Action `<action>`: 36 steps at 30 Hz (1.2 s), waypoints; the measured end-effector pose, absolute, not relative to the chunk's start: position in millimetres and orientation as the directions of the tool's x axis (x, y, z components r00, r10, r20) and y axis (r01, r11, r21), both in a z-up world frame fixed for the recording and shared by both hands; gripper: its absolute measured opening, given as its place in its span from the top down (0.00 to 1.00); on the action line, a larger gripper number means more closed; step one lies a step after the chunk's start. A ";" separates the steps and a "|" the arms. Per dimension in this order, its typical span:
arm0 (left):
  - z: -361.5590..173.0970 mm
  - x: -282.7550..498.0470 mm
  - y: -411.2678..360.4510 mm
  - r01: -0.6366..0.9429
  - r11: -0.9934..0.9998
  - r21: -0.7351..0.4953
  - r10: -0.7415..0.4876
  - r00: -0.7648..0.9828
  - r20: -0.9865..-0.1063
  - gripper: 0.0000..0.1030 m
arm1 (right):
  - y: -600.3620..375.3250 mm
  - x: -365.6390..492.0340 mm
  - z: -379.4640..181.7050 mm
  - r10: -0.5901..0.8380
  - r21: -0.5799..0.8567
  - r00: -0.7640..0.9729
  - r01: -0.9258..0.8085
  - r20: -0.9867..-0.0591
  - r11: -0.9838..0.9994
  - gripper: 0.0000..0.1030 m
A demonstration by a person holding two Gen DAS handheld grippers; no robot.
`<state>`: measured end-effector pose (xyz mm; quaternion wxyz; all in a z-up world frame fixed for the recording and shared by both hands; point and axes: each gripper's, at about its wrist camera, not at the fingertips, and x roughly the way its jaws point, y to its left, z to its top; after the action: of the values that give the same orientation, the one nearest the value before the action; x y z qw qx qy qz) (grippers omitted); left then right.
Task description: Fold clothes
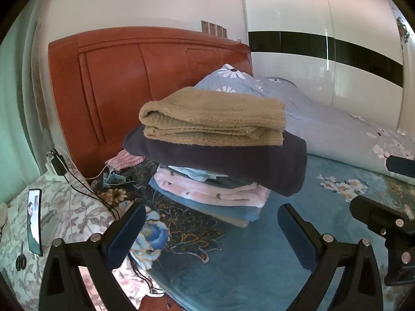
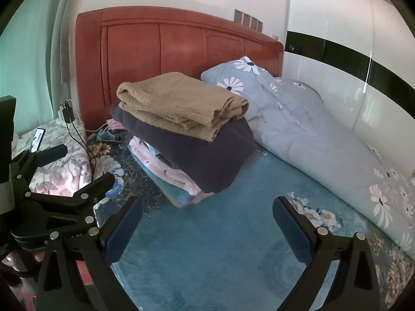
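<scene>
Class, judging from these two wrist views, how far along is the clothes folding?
Done: a stack sits on the bed, tan knit on a dark garment, with pink and blue folded pieces below. In hand: nothing; the left gripper and right gripper are open and empty. Left: no unfolded clothing is clearly visible.

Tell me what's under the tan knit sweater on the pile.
The tan sweater lies on a dark navy garment, then light blue, pink and blue folded pieces. Their covered middles and anything between them cannot be seen.
</scene>
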<state>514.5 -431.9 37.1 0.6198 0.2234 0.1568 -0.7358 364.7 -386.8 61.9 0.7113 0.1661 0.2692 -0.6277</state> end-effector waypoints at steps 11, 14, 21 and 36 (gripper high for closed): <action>35.1 516.2 -433.7 0.982 -0.186 0.032 -0.837 -0.141 -0.529 0.00 | -391.4 375.2 62.3 -0.794 -0.123 0.056 0.979 -0.605 0.163 0.02; 33.6 515.0 -435.4 0.981 -0.190 0.032 -0.833 -0.144 -0.534 0.00 | -392.6 375.7 62.2 -0.794 -0.125 0.052 0.979 -0.606 0.160 0.02; 32.6 515.9 -436.3 0.983 -0.181 0.032 -0.833 -0.136 -0.536 0.00 | -395.8 378.7 61.1 -0.790 -0.128 0.050 0.979 -0.611 0.160 0.02; 30.9 520.1 -437.0 0.985 -0.164 0.043 -0.830 -0.115 -0.546 0.00 | -399.2 383.6 58.7 -0.783 -0.122 0.067 0.976 -0.619 0.180 0.02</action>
<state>520.1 -437.0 30.9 0.6240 0.2309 0.1687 -0.7272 383.6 -399.2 58.7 0.7112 0.1667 0.2902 -0.6182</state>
